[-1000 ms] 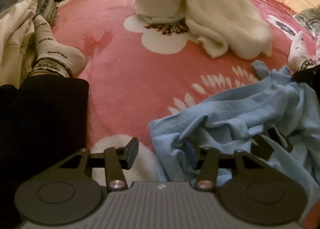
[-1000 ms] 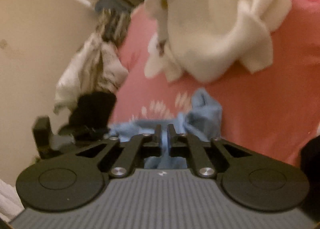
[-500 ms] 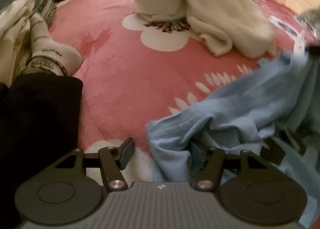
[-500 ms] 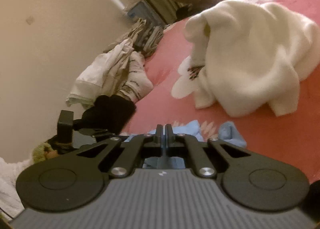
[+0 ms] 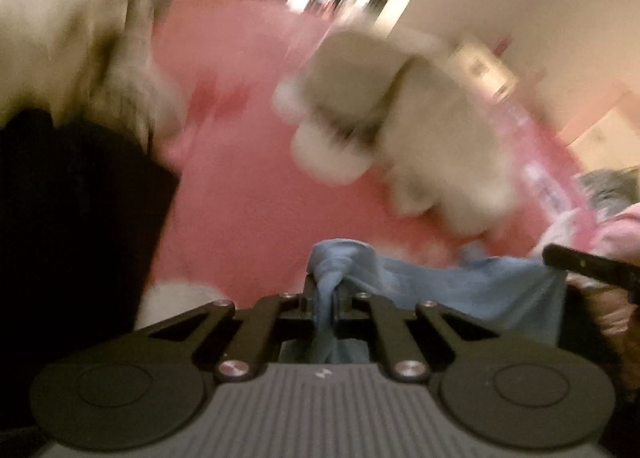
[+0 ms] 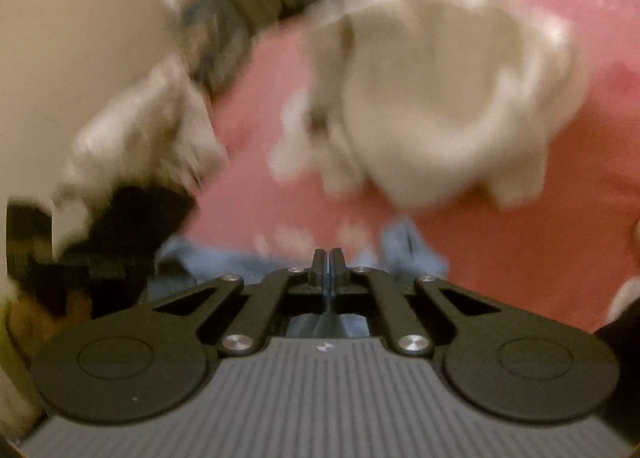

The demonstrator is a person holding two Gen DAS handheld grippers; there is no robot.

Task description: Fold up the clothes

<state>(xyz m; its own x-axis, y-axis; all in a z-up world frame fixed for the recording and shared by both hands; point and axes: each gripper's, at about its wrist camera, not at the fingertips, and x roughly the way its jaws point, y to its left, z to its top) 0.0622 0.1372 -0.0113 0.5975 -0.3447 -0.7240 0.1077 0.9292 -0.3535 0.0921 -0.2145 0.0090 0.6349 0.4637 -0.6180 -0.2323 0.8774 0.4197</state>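
A light blue garment hangs stretched between my two grippers above the pink flowered blanket. My left gripper has its jaws closing tight on a bunched corner of it, and the pads press on the cloth. In the right wrist view my right gripper is shut, with a thin edge of the blue garment pinched between its pads. The right gripper also shows at the far right of the left wrist view, held by a hand. Both views are blurred.
A crumpled white sweater lies on the blanket beyond the blue garment. A black garment is at the left, with pale clothes and a sock behind it near the wall. A pink sleeve is at the right edge.
My left gripper, open beside the blue garment before, has shut on its corner and risen. The right gripper closed fully and lifted too. Both views have rolled and blurred.
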